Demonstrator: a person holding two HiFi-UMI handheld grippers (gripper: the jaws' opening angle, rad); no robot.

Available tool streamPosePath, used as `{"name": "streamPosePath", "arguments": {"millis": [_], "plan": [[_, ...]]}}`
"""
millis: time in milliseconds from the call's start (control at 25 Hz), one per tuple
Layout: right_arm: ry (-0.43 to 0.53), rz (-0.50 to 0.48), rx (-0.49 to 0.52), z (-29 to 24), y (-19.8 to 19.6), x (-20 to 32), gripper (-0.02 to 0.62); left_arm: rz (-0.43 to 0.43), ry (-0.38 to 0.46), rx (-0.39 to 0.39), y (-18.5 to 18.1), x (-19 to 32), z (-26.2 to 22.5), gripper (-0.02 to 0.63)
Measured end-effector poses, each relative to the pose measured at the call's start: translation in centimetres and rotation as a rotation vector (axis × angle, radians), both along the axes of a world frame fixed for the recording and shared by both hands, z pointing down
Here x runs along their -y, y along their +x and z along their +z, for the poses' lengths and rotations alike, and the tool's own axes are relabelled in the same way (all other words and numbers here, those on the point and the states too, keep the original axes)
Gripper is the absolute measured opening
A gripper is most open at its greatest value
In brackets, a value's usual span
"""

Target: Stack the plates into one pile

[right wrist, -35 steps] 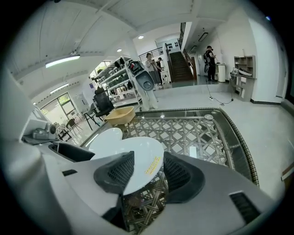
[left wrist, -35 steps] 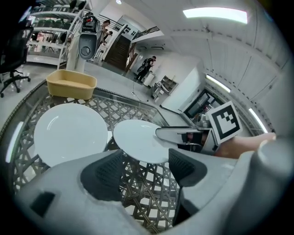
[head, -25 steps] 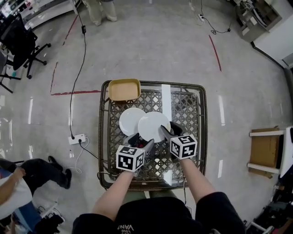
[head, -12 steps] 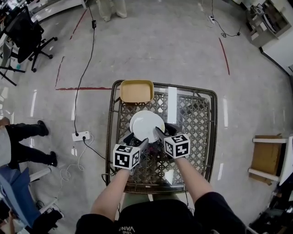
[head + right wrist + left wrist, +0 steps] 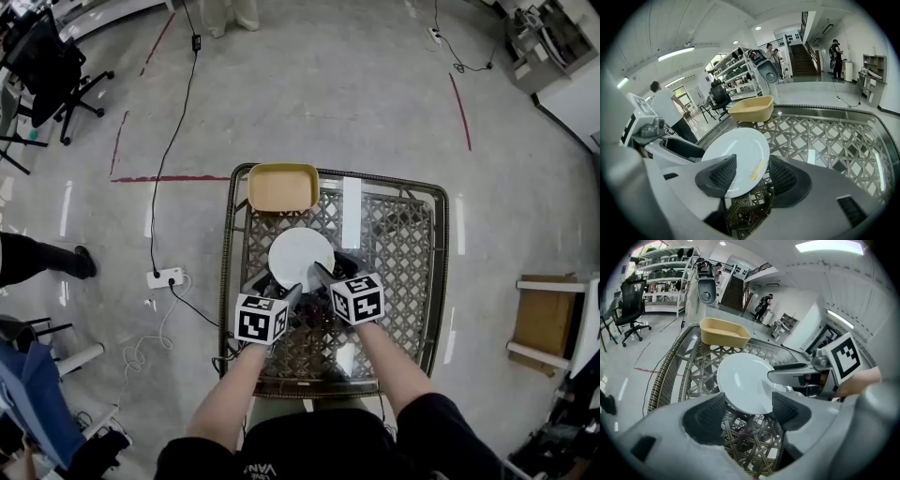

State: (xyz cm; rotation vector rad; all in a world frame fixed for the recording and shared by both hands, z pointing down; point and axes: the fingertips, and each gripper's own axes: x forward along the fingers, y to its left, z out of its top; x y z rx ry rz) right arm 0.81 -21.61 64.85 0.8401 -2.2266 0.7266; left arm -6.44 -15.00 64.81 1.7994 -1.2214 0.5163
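Finding 1, position of the work. One white plate [image 5: 301, 257] shows on the table [image 5: 397, 246], left of the table's middle and just on the near side of the yellow tub [image 5: 281, 187], which stands at the far left corner. Only one white disc can be made out. I cannot confirm from these views whether another plate lies beneath it.

Finding 2, right gripper [image 5: 332, 268]. My jaws stand on either side of the plate's near right rim, one over the top face and one under it. The narrow gap between them is taken up by the rim. I judge this to be a grip on the plate, not a mere straddle.

Finding 3, left gripper [image 5: 280, 285]. The jaws are wide apart and nothing is between the pads. The plate's near left rim lies straight ahead of the tips, very close but not touched.

Finding 4, governing relation. The plate lies beyond both grippers, toward the far edge of the table, and both meet it at its near rim. Being round, it has no long axis to line up with. The right gripper is the one in contact. The coming move therefore depends on how flat the plate sits. In the right gripper view it reads as tilted, though the wide lens may account for that.

Assessment: if the plate is seated, the right jaws need only part and draw back toward the near edge.
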Motion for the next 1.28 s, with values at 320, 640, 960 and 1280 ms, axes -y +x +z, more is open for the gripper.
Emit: {"name": "streamPosePath", "arguments": {"millis": [320,640,960,1280], "plan": [[0.02,0.035,-0.002,-0.7,0.4,0.0,0.215,0.001,0.016,-0.01,-0.8,0.0,-0.5,0.308],[0.114,0.152,0.035,-4.7,2.2,-1.2,0.195,0.041,0.149,0.014,-2.3,-0.6,-3.7,0.307],[0.227,0.272,0.111,-10.8,4.2,-6.5,0.073,0.13,0.322,0.021,-3.0,-2.1,-9.9,0.19],[0.291,0.253,0.191,-15.1,6.2,-12.3,0.002,0.124,0.459,0.046,-1.1,-6.4,-15.2,0.035]]}}
